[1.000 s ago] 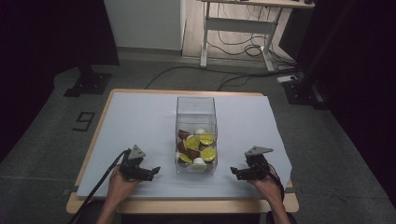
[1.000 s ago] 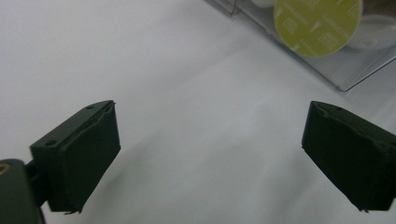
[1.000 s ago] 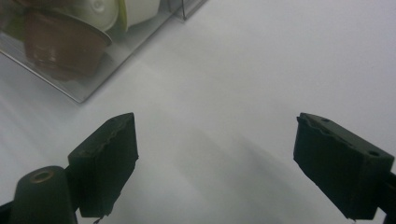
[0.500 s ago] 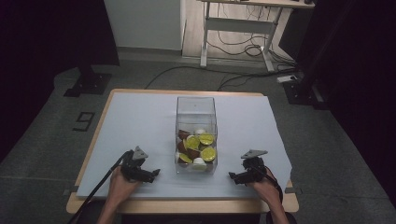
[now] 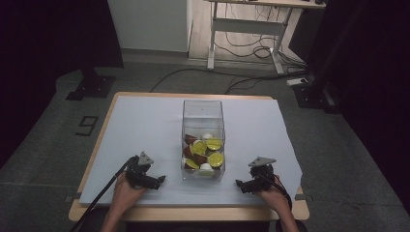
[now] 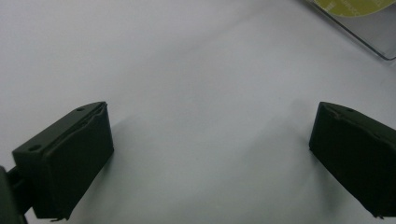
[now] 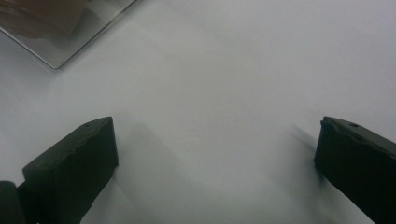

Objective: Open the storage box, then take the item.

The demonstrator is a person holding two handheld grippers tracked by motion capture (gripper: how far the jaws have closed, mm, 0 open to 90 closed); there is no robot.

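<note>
Paper (image 5: pixel 145 125) covers your table (image 5: pixel 96 212); grey floor, cables (image 5: pixel 241 79) and a desk frame (image 5: pixel 241 29) lie beyond. Your left gripper (image 5: pixel 153 181) gapes wide, empty. Your right gripper (image 5: pixel 241 185) has just been opening, nothing between its jaws. The box (image 5: pixel 203 116) stands between both grippers, ahead of the jaws

A wooden table (image 5: pixel 96 140) carries a pale sheet (image 5: pixel 145 130) over most of its top; on the sheet stands a clear box (image 5: pixel 203 113) of capsules (image 5: pixel 203 152), near the front edge.

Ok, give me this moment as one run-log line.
left hand-held gripper: open, empty | right hand-held gripper: jaws just opened, empty | clear box: capsules inside
</note>
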